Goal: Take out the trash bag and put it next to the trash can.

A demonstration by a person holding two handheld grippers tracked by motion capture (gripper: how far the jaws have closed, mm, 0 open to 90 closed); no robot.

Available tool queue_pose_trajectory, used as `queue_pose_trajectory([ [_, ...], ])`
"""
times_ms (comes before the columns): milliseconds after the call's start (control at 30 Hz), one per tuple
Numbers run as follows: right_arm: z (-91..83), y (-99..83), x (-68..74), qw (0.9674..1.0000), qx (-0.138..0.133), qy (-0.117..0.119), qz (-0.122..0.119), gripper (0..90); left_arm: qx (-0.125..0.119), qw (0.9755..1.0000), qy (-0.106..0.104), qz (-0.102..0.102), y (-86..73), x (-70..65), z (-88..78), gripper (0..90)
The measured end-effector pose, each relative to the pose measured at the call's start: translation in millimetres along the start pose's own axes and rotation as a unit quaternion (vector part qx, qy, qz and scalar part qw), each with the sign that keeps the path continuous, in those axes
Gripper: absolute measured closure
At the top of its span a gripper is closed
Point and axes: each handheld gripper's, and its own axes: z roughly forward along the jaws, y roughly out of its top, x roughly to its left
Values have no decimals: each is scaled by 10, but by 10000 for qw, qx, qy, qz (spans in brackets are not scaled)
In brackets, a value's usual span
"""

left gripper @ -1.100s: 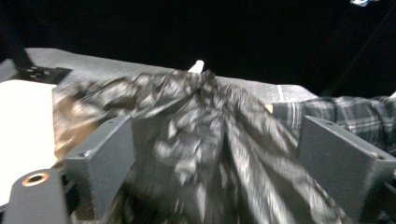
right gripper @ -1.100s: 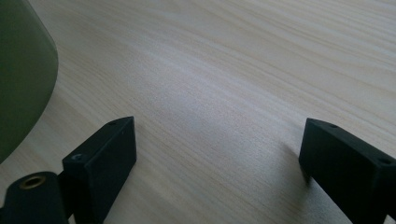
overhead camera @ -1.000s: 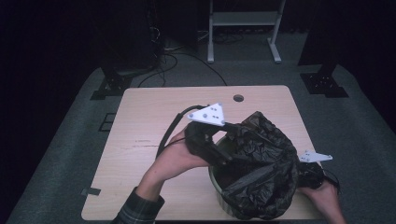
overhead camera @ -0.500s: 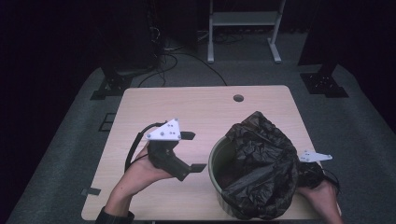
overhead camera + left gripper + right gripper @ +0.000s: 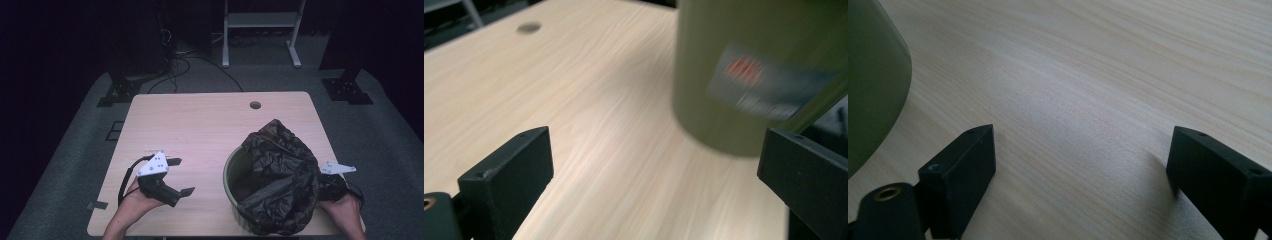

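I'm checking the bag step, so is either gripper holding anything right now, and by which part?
Nothing is held. The left gripper stands open over bare table, apart from the green bin and black bag. The right gripper is open too, with bare wood between its jaws.

The worktop (image 5: 200, 130) is pale wood with fine grain lines. The bin (image 5: 754, 75) is olive green, with a grey label that has red marks. The bag (image 5: 285, 180) is glossy black. The tongs (image 5: 181, 176) are black with a white plate.

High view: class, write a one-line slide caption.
Left tongs open and empty beside a green bin half-draped with a black bag on a wooden table.
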Motion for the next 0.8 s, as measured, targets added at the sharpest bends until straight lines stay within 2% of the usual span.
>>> queue_pose_trajectory([
  [100,0,-2,5,10000,7,24,-8,98,76,9998,150,-94,-179,47,32,0],
  [200,-1,-2,8,10000,12,19,-1,97,125,9995,206,-191,-335,82,82,0],
  [333,-3,1,7,10000,35,39,-28,95,308,9984,392,-251,-529,157,159,0],
  [367,-6,5,4,10000,62,42,-32,95,340,9981,408,-322,-572,178,176,0],
  [467,-20,23,6,9998,169,68,-35,88,374,9972,424,-495,-656,213,217,0],
  [600,-72,44,40,9999,99,50,-74,88,613,9955,558,-450,-726,226,277,0],
  [733,-161,66,64,10000,19,26,-35,77,928,9925,667,-426,-811,247,358,0],
  [800,-211,78,70,10000,-18,-4,-33,77,980,9918,679,-460,-837,263,384,0],
])
